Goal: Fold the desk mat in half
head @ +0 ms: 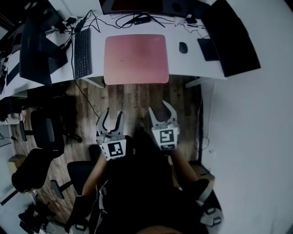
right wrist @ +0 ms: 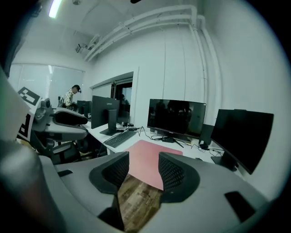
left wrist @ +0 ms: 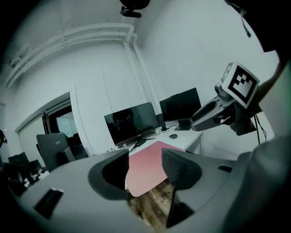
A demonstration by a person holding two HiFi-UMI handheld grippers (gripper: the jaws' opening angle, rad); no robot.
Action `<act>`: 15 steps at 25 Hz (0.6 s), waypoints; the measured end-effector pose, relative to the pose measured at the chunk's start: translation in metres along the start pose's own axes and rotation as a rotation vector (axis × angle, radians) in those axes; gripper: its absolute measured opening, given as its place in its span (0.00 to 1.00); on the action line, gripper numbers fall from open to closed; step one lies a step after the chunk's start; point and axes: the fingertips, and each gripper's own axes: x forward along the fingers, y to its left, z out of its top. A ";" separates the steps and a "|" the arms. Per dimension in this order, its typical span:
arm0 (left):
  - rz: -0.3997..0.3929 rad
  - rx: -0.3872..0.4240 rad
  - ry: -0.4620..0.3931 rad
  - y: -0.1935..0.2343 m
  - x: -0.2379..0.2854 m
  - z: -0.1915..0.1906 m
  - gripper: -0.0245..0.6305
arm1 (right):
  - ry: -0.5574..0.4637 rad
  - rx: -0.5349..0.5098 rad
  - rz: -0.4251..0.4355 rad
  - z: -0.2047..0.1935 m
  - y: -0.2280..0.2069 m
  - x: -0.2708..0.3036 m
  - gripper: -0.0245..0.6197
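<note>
A pink desk mat (head: 136, 58) lies flat and unfolded on the white desk (head: 183, 64), its near edge at the desk's front edge. Both grippers hang over the wooden floor in front of the desk, well short of the mat. My left gripper (head: 111, 117) is open with nothing between its jaws; the mat (left wrist: 148, 169) shows beyond them. My right gripper (head: 162, 109) is open and empty too, and the mat (right wrist: 148, 161) lies ahead of it.
A black keyboard (head: 83, 53) lies left of the mat, a mouse (head: 183, 47) to its right. Monitors (head: 137, 5) stand at the back and a dark one (head: 231, 36) at the right. Office chairs (head: 39, 137) stand on the floor to the left.
</note>
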 end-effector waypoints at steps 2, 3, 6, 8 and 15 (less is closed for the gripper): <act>0.008 0.070 0.013 -0.001 0.019 0.000 0.36 | 0.005 -0.029 0.011 -0.001 -0.010 0.022 0.32; 0.008 0.106 0.024 -0.002 0.027 -0.004 0.36 | 0.019 -0.046 0.012 -0.004 -0.014 0.032 0.32; 0.000 0.165 0.043 -0.010 0.054 -0.027 0.38 | 0.061 -0.105 0.018 -0.016 -0.021 0.057 0.32; -0.009 0.204 0.062 -0.013 0.074 -0.042 0.39 | 0.075 -0.138 0.029 -0.025 -0.025 0.075 0.33; -0.061 0.352 0.123 -0.025 0.139 -0.097 0.40 | 0.188 -0.389 0.000 -0.092 -0.024 0.139 0.36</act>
